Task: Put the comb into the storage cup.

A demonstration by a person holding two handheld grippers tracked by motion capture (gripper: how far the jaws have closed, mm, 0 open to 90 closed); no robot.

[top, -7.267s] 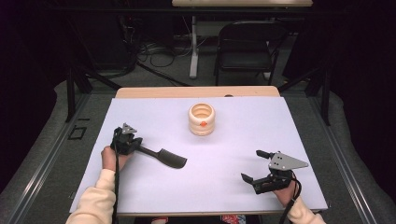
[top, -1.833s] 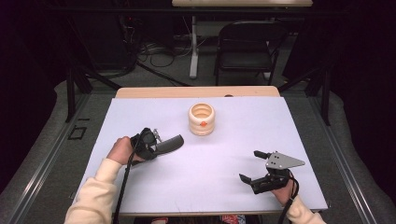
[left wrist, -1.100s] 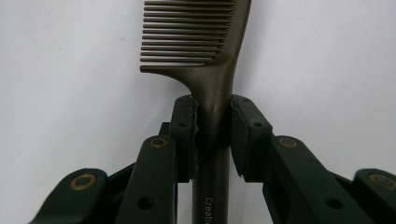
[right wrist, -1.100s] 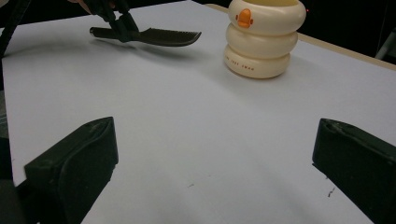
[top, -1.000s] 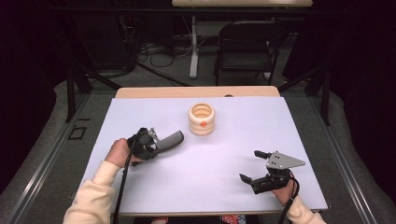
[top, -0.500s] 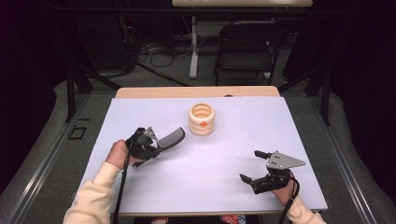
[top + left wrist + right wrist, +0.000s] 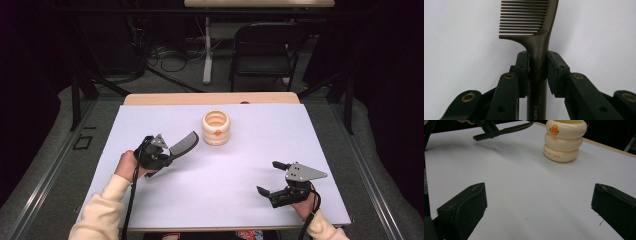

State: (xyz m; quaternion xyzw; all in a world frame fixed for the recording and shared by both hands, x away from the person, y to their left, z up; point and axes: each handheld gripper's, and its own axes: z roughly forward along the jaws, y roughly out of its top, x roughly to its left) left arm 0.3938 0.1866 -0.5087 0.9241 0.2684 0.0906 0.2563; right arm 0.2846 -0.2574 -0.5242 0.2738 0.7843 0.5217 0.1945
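High view: compared with seven seconds back, the comb point(image 7: 183, 141) was no longer flat on the table point(image 7: 235, 190); the left gripper point(image 7: 167, 152) had lifted it, teeth end aimed at the cup point(image 7: 215, 127) and stopping just short. Over the last half second, nothing shifted. The right gripper point(image 7: 271, 177) sat where it had been all along, near the front right edge, jaws spread wide with nothing between them. Count: one comb, one cream ringed cup with an orange mark, two grippers. White sheet over a wooden tabletop, dark room behind, one folding chair point(image 7: 264, 47), cables on the floor.

Left gripper view: pads clamped on the comb's point(image 7: 539, 45) handle from both sides, teeth pointing away, white sheet behind.

Right gripper view: both jaws far apart over bare sheet; the cup point(image 7: 564, 141) stood ahead, the comb point(image 7: 506, 131) held above the table at upper left.
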